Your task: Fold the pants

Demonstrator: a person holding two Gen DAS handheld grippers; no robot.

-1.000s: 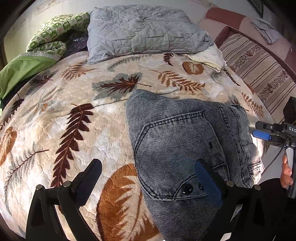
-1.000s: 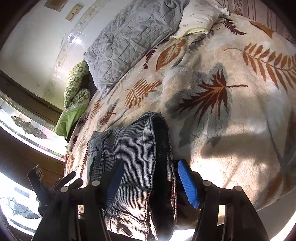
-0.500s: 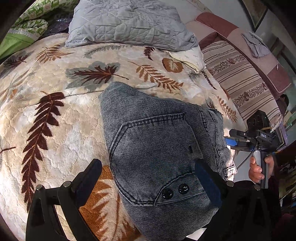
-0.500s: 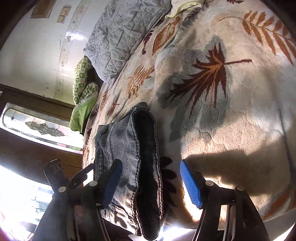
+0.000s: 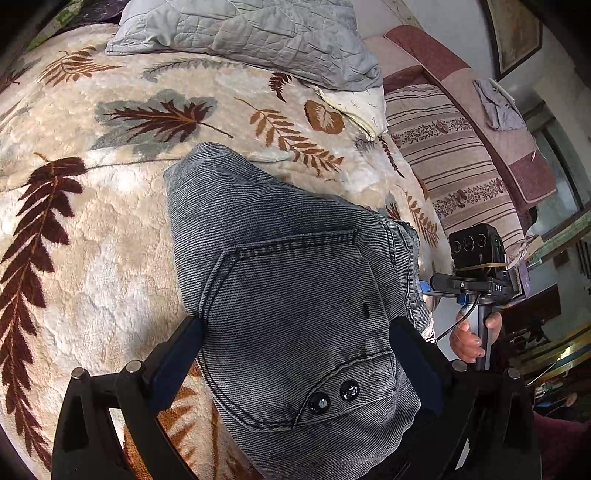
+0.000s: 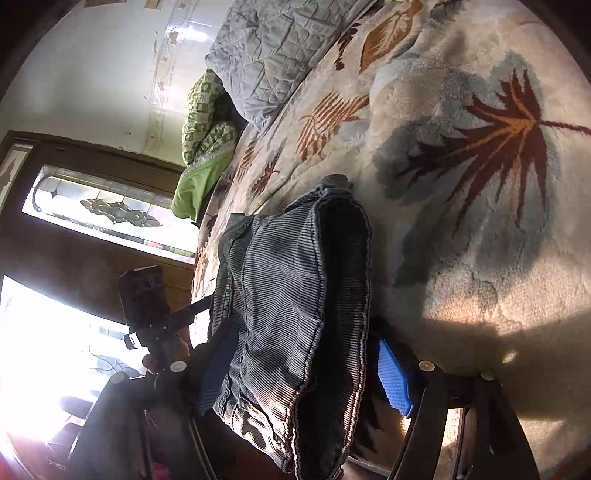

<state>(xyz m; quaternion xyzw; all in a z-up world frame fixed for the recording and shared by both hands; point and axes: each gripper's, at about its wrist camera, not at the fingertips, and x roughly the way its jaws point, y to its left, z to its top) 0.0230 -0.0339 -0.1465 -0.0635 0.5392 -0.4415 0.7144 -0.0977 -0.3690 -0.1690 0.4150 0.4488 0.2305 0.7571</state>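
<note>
Folded grey denim pants point(image 5: 295, 295) lie on a cream leaf-patterned blanket point(image 5: 92, 240), back pocket with two buttons facing up. My left gripper point(image 5: 295, 362) is open, its fingers on either side of the pants' near end. In the right wrist view the pants point(image 6: 295, 314) show edge-on as a thick stack. My right gripper point(image 6: 306, 369) is open and straddles that stack, blue pad point(image 6: 393, 380) on the right. The right gripper also shows in the left wrist view point(image 5: 476, 280), at the pants' right edge.
A grey quilted pillow point(image 5: 251, 33) lies at the bed's head. A striped headboard cushion point(image 5: 454, 155) runs along the right. A green quilt point(image 6: 203, 147) is bundled by the wall. The bed edge is near both grippers.
My left gripper has moved forward and right so its fingers now flank the pants. My right gripper has closed in around the stack's edge.
</note>
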